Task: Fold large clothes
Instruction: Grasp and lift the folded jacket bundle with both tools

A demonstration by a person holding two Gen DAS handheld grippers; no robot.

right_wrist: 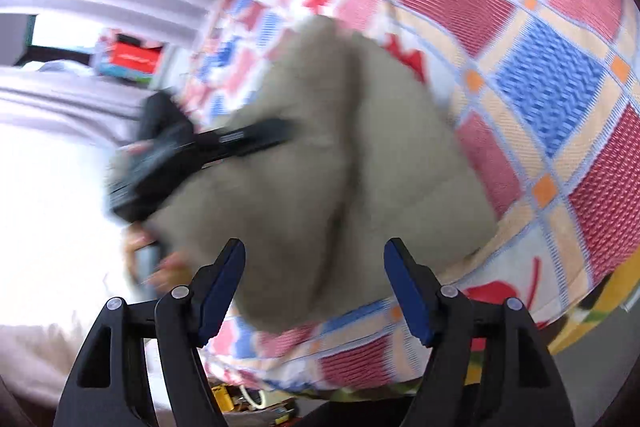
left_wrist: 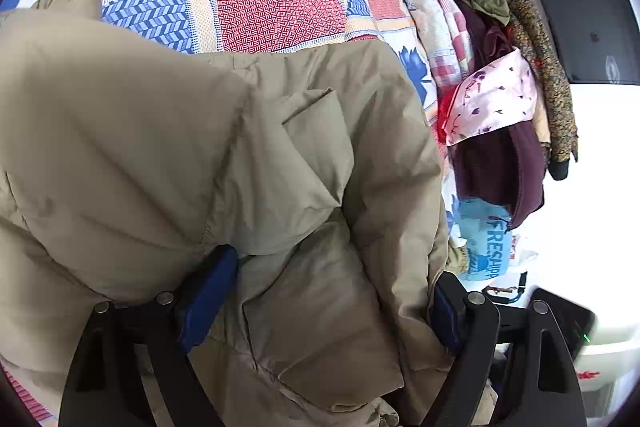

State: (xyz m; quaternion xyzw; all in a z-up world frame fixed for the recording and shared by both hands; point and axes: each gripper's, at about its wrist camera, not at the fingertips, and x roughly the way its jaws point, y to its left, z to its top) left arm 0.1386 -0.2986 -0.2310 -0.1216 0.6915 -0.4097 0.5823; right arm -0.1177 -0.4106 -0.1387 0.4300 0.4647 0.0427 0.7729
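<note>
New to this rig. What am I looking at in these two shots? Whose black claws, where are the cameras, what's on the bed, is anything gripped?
No robot arm here: a person carries a hand-held two-finger gripper in each hand, and each gripper has a fisheye camera looking forward along its fingers.

The left wrist view shows the left gripper, black with blue pads, jaws wide apart over a beige puffer jacket. Jacket fabric bulges between the pads, but they do not look clamped on it.

The right wrist view is motion-blurred. The right gripper is open and holds nothing; the jacket lies beyond its fingertips. The black tool at left in that view is the other gripper, with the person's hand on its handle.

The jacket lies on a bed with a patchwork quilt. A pile of other clothes sits along the bed's edge.
</note>
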